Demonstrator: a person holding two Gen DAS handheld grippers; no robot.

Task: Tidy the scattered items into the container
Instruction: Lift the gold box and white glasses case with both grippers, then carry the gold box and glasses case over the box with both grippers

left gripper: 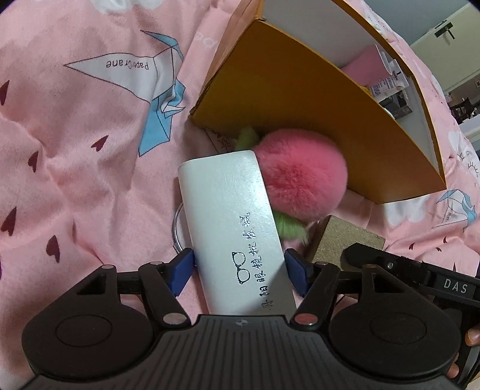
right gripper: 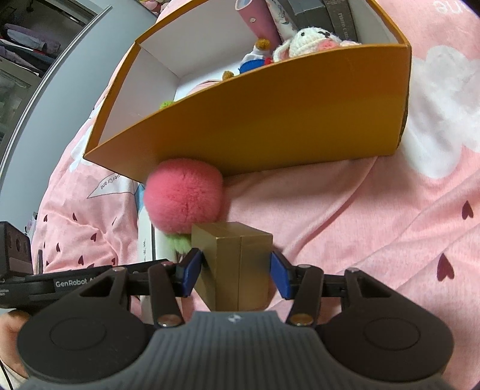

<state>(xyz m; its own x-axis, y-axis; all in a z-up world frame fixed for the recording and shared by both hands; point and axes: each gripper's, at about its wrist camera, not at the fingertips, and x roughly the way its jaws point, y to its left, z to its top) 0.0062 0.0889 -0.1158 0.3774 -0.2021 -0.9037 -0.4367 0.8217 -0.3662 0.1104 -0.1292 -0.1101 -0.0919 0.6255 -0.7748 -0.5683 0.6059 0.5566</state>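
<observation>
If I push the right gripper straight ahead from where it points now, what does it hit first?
The right gripper already has the gold box between its fingers, so that would go along with it. Past the box, probably the pink pompom, slightly left of the line, then the orange container wall behind; depth is hard to judge.

From my remote seat, the open box [right gripper: 255, 126] sits on the bedspread [right gripper: 375, 216] at the back, with a crocheted rabbit [right gripper: 309, 42] and books [right gripper: 336, 15] inside against its far wall. The plush ball [right gripper: 184, 195] rests against the box's near wall. Just before the ball lie the glasses case [left gripper: 234, 231] on my left, between the left gripper's [left gripper: 238, 270] fingers, and the small cube box [right gripper: 237, 264] on my right, between the right gripper's [right gripper: 235, 271] fingers.
</observation>
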